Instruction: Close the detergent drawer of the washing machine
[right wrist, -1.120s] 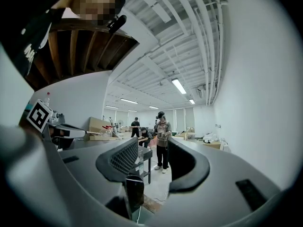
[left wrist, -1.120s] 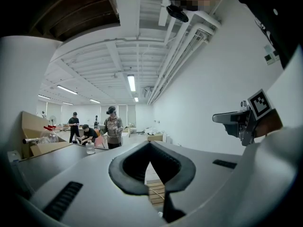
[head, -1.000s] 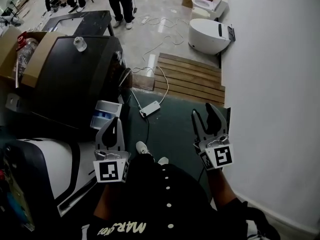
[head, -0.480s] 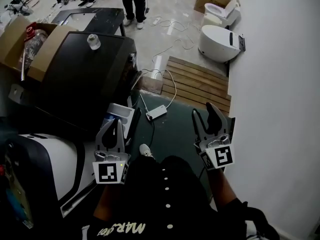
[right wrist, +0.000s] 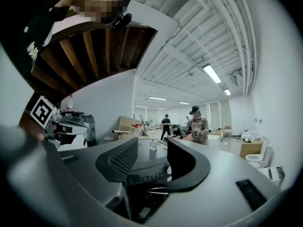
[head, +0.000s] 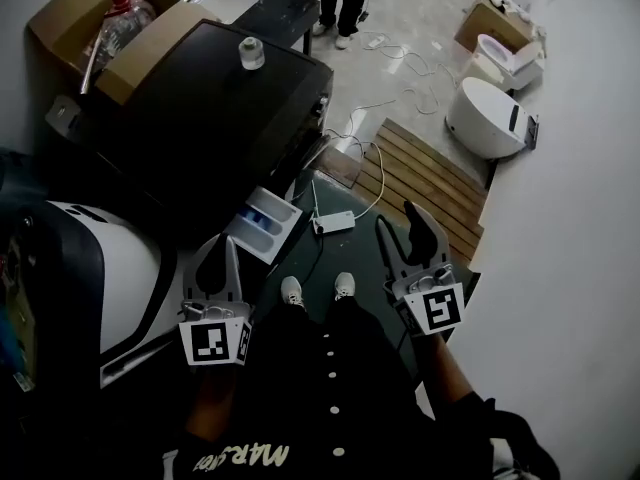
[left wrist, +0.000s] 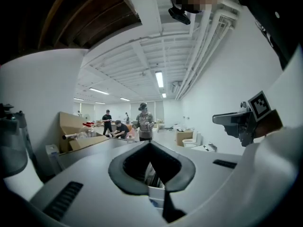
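Shifted since earlier: black washing machine [head: 190, 118] & its white pulled-out detergent drawer [head: 268, 220] now nearer frame centre. Left gripper [head: 222, 256] jaws together, empty, near drawer's lower left; right gripper [head: 402, 230] jaws apart, empty. Risk: off-centre push skews, jams drawer. Drawer contents unclear; brown cardboard box [head: 150, 50], upper left, holds red-capped bottle [head: 118, 16].

Dim head view, bright gripper views.
Your head camera rendered the washing machine [head: 205, 103] and everything nearer than it almost black, while the floor [head: 400, 78] and wall [head: 580, 218] to its right showed pale. Ceiling strip lights [left wrist: 159, 78] above the machine lit your gripper views evenly. Both views bent strongly at the edges, with a blurred foreground.
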Action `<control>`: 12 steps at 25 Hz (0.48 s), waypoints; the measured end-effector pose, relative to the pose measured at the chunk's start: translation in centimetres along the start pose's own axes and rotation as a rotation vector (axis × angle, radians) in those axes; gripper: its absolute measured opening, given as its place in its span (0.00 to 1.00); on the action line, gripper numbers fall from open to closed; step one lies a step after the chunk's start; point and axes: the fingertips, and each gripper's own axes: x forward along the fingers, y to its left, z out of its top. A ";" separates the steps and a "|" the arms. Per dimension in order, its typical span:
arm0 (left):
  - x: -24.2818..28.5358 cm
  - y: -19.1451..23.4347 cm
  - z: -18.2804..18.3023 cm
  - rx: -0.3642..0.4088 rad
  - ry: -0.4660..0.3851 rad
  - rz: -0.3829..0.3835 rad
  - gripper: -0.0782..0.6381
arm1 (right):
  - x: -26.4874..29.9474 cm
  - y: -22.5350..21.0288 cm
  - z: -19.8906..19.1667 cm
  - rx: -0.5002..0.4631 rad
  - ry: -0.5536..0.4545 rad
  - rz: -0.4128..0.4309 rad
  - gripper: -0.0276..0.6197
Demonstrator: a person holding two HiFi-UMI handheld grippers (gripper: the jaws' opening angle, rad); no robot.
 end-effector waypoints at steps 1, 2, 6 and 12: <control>-0.3 0.3 -0.1 -0.010 0.007 0.033 0.11 | 0.7 0.2 -0.2 -0.001 0.007 0.030 0.34; -0.5 0.6 -0.2 -0.022 0.011 0.065 0.11 | 1.4 0.3 -0.3 -0.001 0.013 0.057 0.34; -1.9 0.7 -0.2 -0.045 0.020 0.163 0.11 | 3.5 0.8 -1.2 -0.004 0.032 0.160 0.34; -4.4 1.5 -0.7 -0.046 0.039 0.281 0.11 | 5.5 2.7 -3.1 -0.001 0.066 0.286 0.34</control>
